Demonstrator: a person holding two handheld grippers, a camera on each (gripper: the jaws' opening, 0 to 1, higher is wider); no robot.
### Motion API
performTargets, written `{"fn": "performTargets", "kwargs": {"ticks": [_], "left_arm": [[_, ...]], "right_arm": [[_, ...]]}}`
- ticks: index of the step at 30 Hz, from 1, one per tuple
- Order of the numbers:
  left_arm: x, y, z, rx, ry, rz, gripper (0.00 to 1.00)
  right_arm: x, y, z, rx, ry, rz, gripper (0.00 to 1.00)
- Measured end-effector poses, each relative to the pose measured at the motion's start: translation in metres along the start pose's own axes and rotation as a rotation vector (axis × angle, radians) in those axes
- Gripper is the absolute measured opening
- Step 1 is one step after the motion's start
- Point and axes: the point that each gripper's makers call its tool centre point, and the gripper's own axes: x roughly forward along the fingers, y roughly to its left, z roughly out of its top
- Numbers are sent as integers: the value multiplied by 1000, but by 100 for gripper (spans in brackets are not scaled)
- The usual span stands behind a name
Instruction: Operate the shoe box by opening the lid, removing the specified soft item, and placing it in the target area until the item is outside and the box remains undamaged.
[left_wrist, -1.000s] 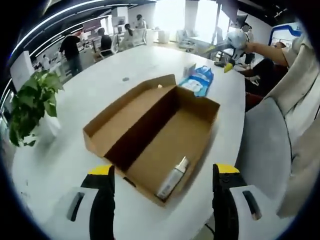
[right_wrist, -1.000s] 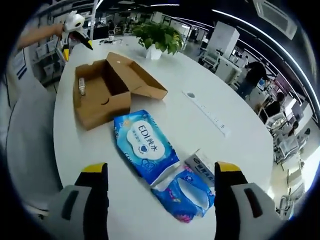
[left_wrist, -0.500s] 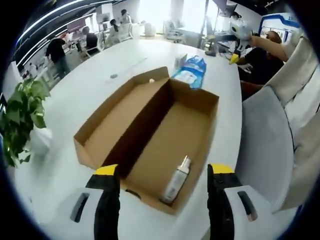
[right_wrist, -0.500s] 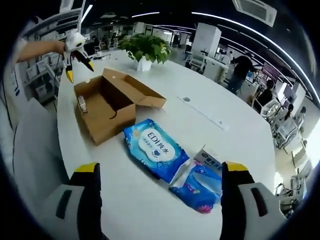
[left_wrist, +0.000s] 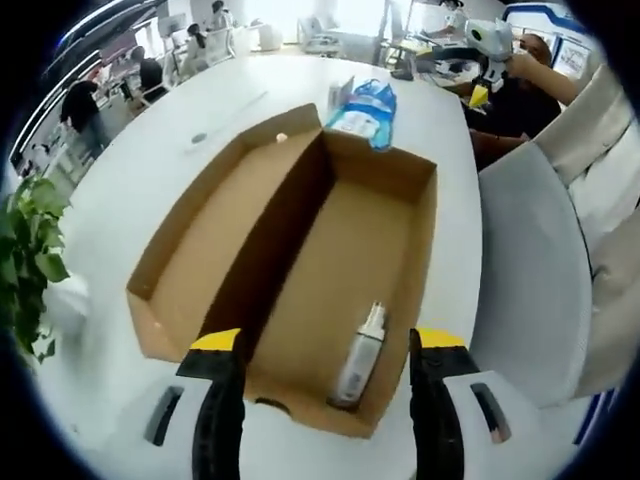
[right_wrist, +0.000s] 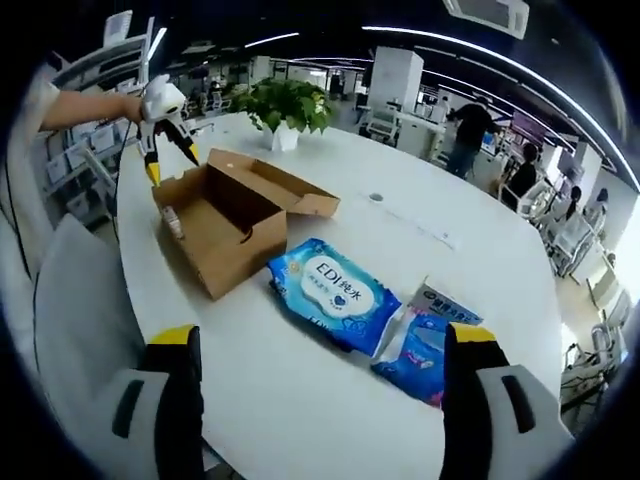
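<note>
Left hand-held gripper (left_wrist: 326, 345) and right hand-held gripper (right_wrist: 318, 345), jaws apart.

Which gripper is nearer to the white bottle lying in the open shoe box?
Left. The left gripper hangs open right over the box's near end, jaws flanking the white bottle. The right gripper is open well away across the table, past the blue wipes pack.

Potted plant (right_wrist: 284, 106) at table's far edge; grey chair (left_wrist: 525, 270) (pulled close) beside white table (right_wrist: 330, 390); people (right_wrist: 470, 135) standing beyond.

"EDI" in white on blue wipes pack (right_wrist: 335, 293), smaller print illegible
</note>
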Motion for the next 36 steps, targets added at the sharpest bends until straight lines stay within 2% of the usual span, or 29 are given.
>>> {"fn": "performTargets", "kwargs": {"ticks": [8,17,29,36], "left_arm": [[11,-3,-4,46,57,-56,64],[24,-7,-13,109,137,-119,61],[46,-10,-29,243,274,-194,60],[57,-9,-35,274,313,-222,58]], "right_arm": [[-9,17,2,50,-49,-18,96],[-15,33,2,83,-64,-28,96],[-14,31,-5,112,-65,-52,95],[-15,24,-14,131,-49,-67,94]]}}
